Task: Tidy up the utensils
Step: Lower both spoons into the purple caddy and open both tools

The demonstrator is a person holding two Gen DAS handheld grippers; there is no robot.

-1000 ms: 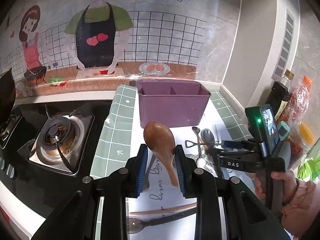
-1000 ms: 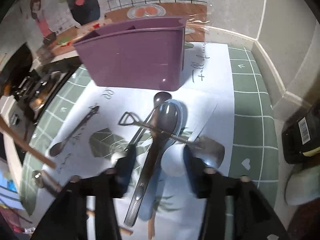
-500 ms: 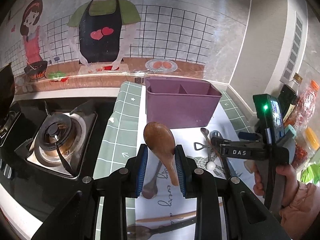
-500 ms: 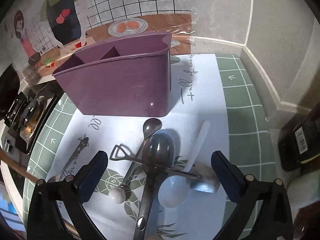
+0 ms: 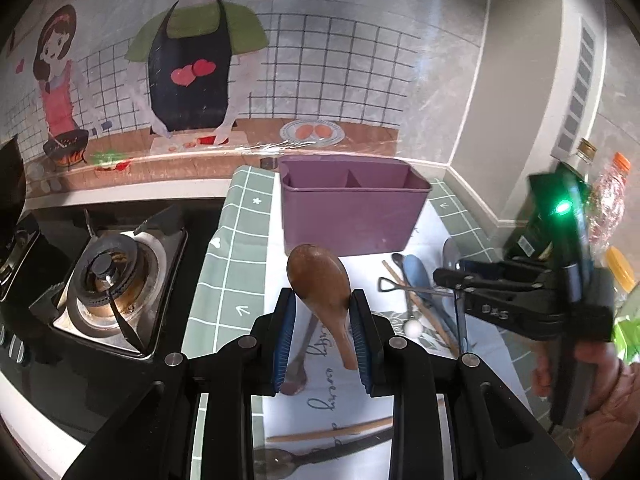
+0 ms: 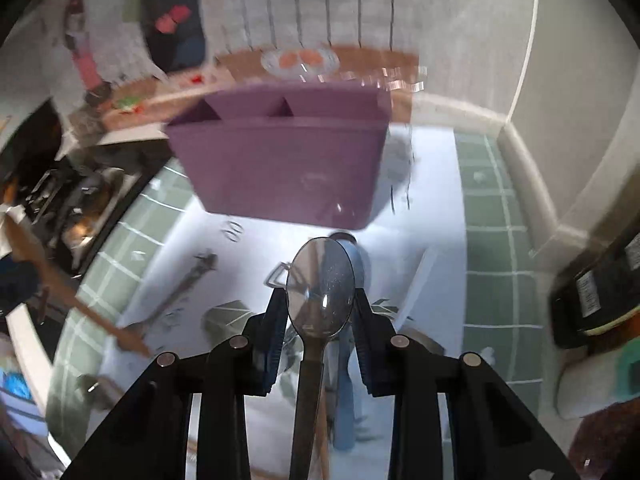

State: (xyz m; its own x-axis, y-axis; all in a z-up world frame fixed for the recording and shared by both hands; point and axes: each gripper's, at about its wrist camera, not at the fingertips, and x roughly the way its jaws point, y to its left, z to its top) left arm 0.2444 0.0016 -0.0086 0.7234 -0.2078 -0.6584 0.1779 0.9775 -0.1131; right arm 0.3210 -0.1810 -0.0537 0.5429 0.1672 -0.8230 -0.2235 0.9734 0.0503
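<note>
Left tool (image 5: 323, 322): you're clamping the wooden spoon (image 5: 322, 285), bowl up, ready for dropping handle-first.
Right tool (image 6: 320, 322): you're gripping a metal spoon (image 6: 320, 300) likewise.
Bin (image 5: 352, 210): sitting ahead on the counter (image 5: 236, 280), compartments open to take both.

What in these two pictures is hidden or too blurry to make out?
- Purple caddy compartments: front wall hides contents, both views.
- Metal spoon handle end: cut off by right wrist view's bottom edge.
- Bottle label: motion-blurred, right wrist view.
- Wooden spoon handle tip: behind left hand-held gripper finger.
</note>
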